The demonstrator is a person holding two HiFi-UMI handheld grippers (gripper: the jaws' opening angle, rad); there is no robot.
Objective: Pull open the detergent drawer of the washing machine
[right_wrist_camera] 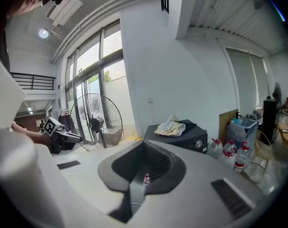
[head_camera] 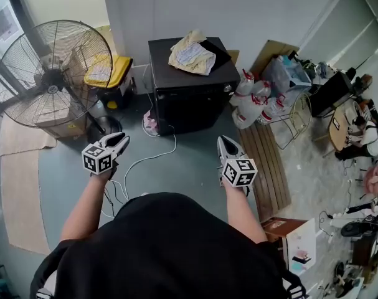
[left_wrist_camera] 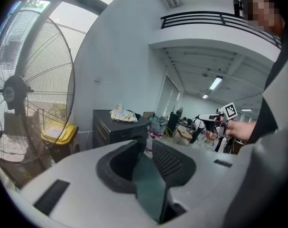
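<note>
The black washing machine (head_camera: 192, 83) stands against the back wall with a crumpled yellowish cloth (head_camera: 192, 55) on its lid. It also appears in the left gripper view (left_wrist_camera: 117, 129) and the right gripper view (right_wrist_camera: 181, 137), where a round knob (right_wrist_camera: 197, 144) shows on its front. I cannot make out the detergent drawer. My left gripper (head_camera: 117, 143) (left_wrist_camera: 148, 144) and right gripper (head_camera: 226, 148) (right_wrist_camera: 146, 148) hover over the floor a short way in front of the machine, to its left and right. Both have their jaws together and hold nothing.
A large pedestal fan (head_camera: 48, 73) stands at the left, with a yellow-lidded bin (head_camera: 111, 73) beside the machine. Several water bottles (head_camera: 254, 101) and a wooden pallet (head_camera: 266, 161) lie to the right. A white cable (head_camera: 151, 154) trails across the floor.
</note>
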